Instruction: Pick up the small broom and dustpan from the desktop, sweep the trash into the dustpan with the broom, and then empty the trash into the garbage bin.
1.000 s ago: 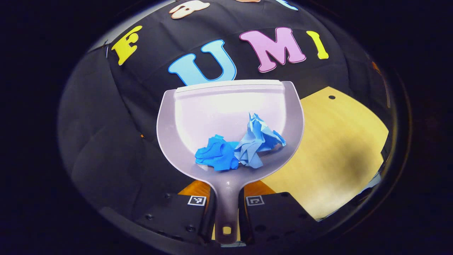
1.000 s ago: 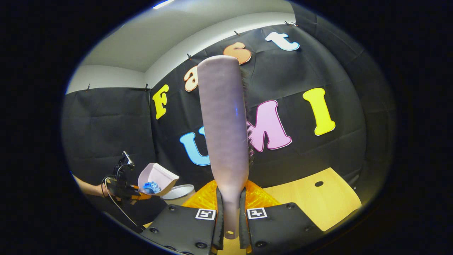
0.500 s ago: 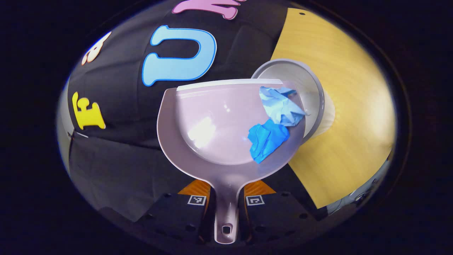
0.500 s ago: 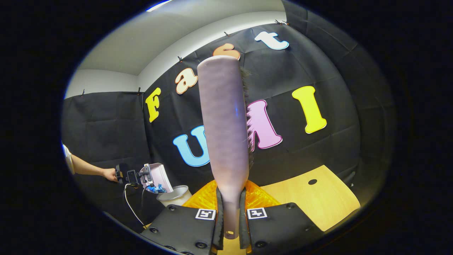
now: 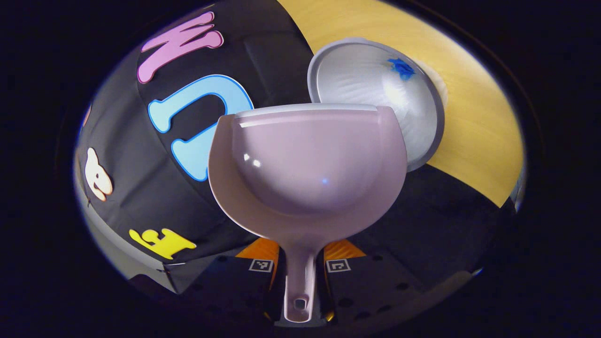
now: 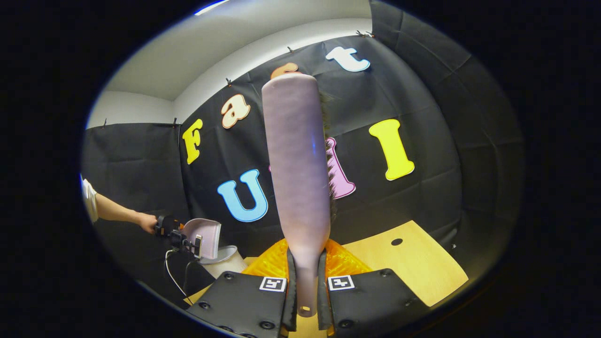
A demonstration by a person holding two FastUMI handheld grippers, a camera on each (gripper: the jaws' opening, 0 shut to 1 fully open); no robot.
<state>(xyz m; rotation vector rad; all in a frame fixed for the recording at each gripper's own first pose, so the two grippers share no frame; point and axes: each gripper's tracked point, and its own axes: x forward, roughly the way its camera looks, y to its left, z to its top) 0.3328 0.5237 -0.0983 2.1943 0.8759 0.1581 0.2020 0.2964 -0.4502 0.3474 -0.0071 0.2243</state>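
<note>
**Two tools held, trash now in the bin**

Both grippers are busy. In the left gripper view, the left gripper (image 5: 300, 281) sits at the bottom middle, and its two fingers squeeze the handle of the dustpan (image 5: 307, 169). The dustpan's scoop is in the middle of the frame and looks bare inside. Just behind its top right edge is the garbage bin (image 5: 422, 141), with a bit of blue trash (image 5: 401, 69) lying inside it near the top of the frame. The bin stands on the yellow desktop (image 5: 474, 126).

In the right gripper view, the right gripper (image 6: 305, 291) at the bottom middle squeezes the handle of the small broom (image 6: 298, 159), which points up the middle of the frame. At lower left, a hand (image 6: 149, 222) holds the other gripper with the dustpan tipped over the bin.

I think the emptying step is about done. The next move likely calls for tipping the dustpan level and bringing both tools to the desktop, slowly, so the pan doesn't knock the bin.
</note>
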